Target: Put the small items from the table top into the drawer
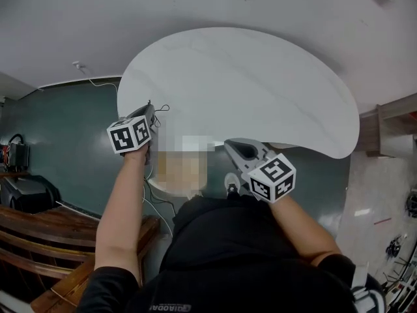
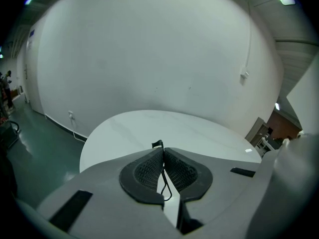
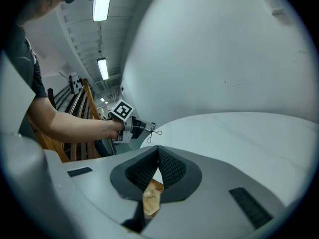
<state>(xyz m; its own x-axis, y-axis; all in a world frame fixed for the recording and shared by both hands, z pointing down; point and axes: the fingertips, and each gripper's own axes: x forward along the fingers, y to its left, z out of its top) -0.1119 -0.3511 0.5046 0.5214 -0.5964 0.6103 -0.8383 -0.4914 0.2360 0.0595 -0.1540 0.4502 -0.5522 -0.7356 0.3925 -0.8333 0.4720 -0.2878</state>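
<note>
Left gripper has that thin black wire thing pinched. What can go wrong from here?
1. The black wire piece is held only by the closed pad tips of the left gripper, and its loop hangs free below. It may slip or twist out in transit.
2. No drawer shows in any view, only the white table, so the drop target is unconfirmed.
3. The right gripper is shut. A tan thing shows behind its pads, and I cannot tell whether it is gripped.

Even cool light, fisheye-warped edges
</note>
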